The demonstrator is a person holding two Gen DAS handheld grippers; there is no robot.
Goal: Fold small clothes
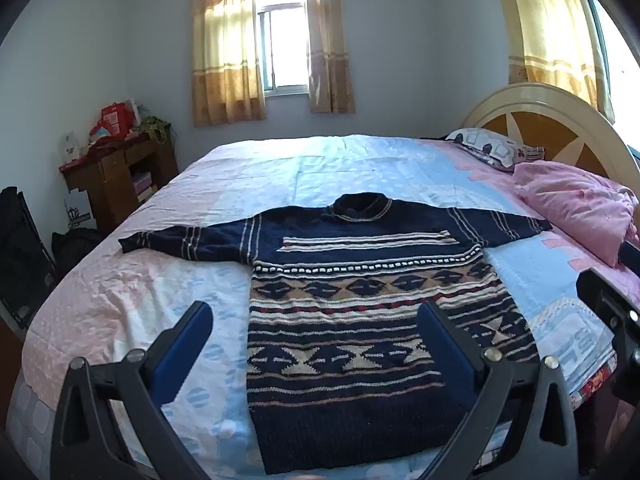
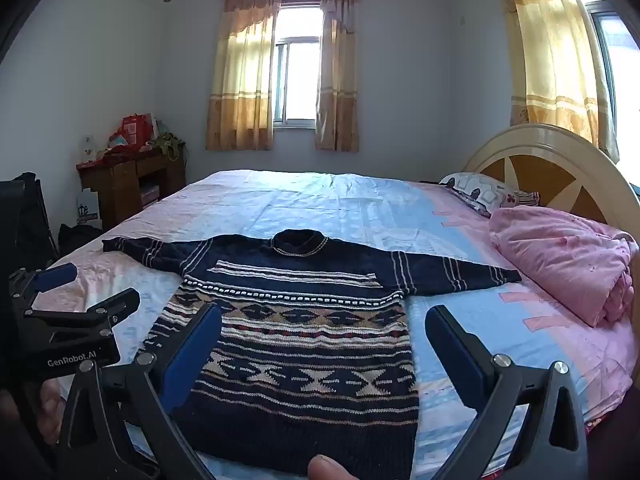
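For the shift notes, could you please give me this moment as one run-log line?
stage: before first fold | sweater: flat on bed, sleeves spread | left claw: open, empty | right claw: open, empty

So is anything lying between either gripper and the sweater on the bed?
Nothing visible. The navy patterned knit sweater lies flat on the bedsheet, sleeves spread, with only bare sheet around it. Left gripper and right gripper are open above its lower half.
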